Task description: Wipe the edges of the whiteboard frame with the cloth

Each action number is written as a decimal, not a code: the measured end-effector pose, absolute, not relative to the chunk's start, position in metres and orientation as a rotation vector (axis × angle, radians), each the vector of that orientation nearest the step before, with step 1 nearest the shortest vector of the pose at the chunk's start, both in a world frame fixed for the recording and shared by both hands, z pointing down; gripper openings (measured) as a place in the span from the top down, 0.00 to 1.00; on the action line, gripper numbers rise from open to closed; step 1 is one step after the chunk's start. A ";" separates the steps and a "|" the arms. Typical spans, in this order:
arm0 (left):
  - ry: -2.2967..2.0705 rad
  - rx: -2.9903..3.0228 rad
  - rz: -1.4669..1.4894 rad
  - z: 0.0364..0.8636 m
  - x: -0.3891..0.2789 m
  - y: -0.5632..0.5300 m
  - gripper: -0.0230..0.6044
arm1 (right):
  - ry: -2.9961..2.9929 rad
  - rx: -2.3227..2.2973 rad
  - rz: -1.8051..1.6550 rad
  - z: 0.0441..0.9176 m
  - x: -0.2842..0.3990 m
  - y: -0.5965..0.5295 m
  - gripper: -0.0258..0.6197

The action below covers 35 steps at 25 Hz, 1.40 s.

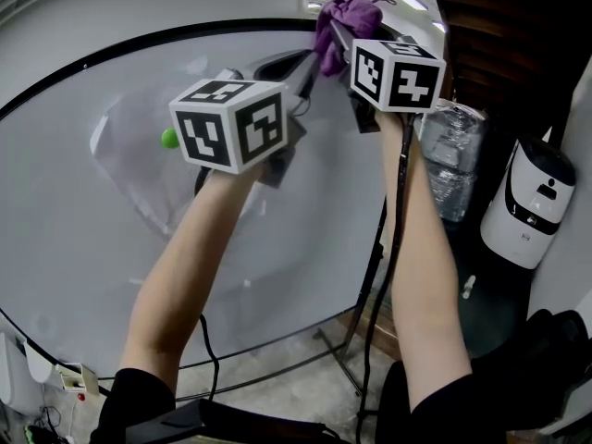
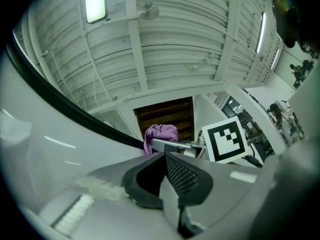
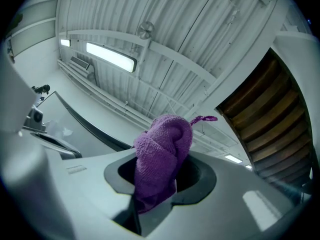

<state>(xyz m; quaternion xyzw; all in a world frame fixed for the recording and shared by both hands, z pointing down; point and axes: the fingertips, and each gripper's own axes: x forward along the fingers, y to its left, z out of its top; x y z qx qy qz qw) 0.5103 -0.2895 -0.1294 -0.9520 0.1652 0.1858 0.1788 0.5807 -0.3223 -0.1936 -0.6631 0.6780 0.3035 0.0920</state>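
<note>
Cloth [image 1: 344, 15]: purple, bunched, at 12 o'clock in head view, by top edge of whiteboard frame [image 1: 139, 43]; contact with frame unclear. Right gripper [image 3: 159, 186] fingers clamp only cloth's lower fold, wad stands free above.

Risks:
- Drag along frame could pull cloth out, or bare fingers scrape board.
- Left gripper [image 2: 165, 158], fingers pressed together on nothing, sits just at cloth's 9 o'clock; grippers could knock.
- Water bottle [image 1: 451, 146] at 3 o'clock beside right forearm; wide sweep could tip it.
</note>
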 end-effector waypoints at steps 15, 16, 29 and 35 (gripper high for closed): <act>0.390 -2.729 0.512 -0.119 0.585 -0.285 0.96 | 1.938 -2.077 0.865 -0.188 0.671 -0.314 0.73; 0.385 -2.732 0.511 -0.119 0.589 -0.284 0.96 | 1.935 -2.083 0.866 -0.188 0.675 -0.313 0.73; 0.343 -2.755 0.501 -0.111 0.624 -0.281 0.96 | 1.910 -2.144 0.831 -0.181 0.715 -0.316 0.73; 0.330 -2.765 0.481 -0.103 0.639 -0.283 0.96 | 1.897 -2.148 0.799 -0.177 0.734 -0.321 0.73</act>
